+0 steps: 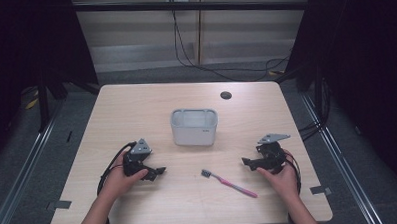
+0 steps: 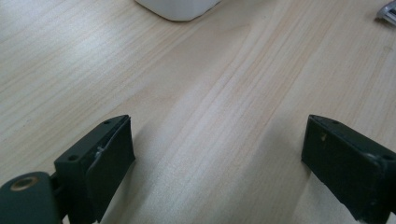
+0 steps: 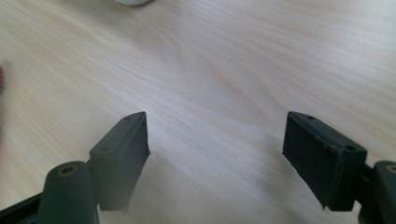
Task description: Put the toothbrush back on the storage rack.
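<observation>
A pink toothbrush (image 1: 230,183) with a grey bristled head lies flat on the wooden table (image 1: 136,104), near its front edge between my two hands. A white rectangular tub (image 1: 194,126) stands upright at the table's centre; its corner (image 2: 180,9) shows at the top of the left gripper view. My left gripper (image 1: 158,172) rests low over the table, left of the toothbrush, open with nothing between its fingers (image 2: 109,158). My right gripper (image 1: 247,163) sits right of the toothbrush, also open and empty, its fingers (image 3: 126,144) wide apart above bare wood.
A round black grommet (image 1: 226,95) is set into the table near its far edge. Black cables (image 1: 194,57) trail across the floor behind the table. Dark curtains hang on both sides.
</observation>
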Available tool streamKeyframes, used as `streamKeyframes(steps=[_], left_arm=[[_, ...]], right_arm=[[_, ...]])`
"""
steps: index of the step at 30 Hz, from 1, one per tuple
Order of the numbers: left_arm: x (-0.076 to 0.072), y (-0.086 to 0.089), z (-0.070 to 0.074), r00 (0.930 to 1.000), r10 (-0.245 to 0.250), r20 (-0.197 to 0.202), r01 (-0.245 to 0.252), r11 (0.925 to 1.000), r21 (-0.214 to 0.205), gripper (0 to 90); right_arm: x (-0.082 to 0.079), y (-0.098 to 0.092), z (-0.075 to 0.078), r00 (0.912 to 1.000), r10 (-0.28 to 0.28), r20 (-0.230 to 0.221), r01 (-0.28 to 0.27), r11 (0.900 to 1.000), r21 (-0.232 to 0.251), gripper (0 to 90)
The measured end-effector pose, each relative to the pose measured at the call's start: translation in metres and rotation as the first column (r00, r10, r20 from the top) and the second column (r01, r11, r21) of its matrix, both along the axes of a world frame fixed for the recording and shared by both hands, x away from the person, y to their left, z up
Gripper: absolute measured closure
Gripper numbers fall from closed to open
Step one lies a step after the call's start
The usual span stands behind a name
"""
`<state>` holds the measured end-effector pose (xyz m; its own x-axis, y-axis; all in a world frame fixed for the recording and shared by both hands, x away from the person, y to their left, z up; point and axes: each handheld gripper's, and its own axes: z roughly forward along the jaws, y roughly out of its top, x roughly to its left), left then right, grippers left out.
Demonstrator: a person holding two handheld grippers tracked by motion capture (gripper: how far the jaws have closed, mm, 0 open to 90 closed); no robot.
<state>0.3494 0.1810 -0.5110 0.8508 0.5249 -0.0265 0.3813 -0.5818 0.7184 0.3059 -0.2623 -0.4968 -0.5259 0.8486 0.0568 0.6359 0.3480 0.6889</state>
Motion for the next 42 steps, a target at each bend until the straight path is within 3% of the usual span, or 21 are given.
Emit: streamKeyframes(steps=[4,8,11,16,22,30,42], left_arm=[[0.0,0.0,0.0,1.0,0.0,0.0,0.0,1.0,0.0,8.7],[0.0,0.0,0.0,1.0,-0.002,-0.001,0.002,1.0,-0.001,8.7],[0.0,0.0,0.0,1.0,0.0,0.0,0.0,1.0,0.0,8.7],[0.0,0.0,0.0,1.0,-0.002,-0.001,0.002,1.0,-0.001,8.7],[0.0,-0.001,0.0,1.0,0.005,-0.003,-0.005,0.9999,-0.011,8.7],[0.0,-0.001,0.0,1.0,0.005,-0.003,-0.005,0.9999,-0.01,8.7],[0.0,0.0,0.0,1.0,0.003,-0.002,-0.003,1.0,-0.008,8.5]], right_arm=[[-0.002,0.007,0.017,0.9994,0.035,0.004,-0.035,0.9991,0.024,22.4],[-0.006,0.017,0.025,0.9955,0.094,-0.012,-0.094,0.9951,0.032,22.9],[-0.009,0.025,0.024,0.9887,0.147,-0.032,-0.146,0.989,0.025,22.9],[-0.013,0.035,0.025,0.9803,0.192,-0.047,-0.192,0.9814,-0.002,24.7],[-0.015,0.043,0.029,0.9696,0.235,-0.069,-0.235,0.9719,0.0,23.7],[-0.018,0.061,0.031,0.9468,0.307,-0.096,-0.31,0.9506,-0.014,27.4],[-0.016,0.078,0.031,0.9249,0.356,-0.133,-0.36,0.9329,-0.005,35.8]])
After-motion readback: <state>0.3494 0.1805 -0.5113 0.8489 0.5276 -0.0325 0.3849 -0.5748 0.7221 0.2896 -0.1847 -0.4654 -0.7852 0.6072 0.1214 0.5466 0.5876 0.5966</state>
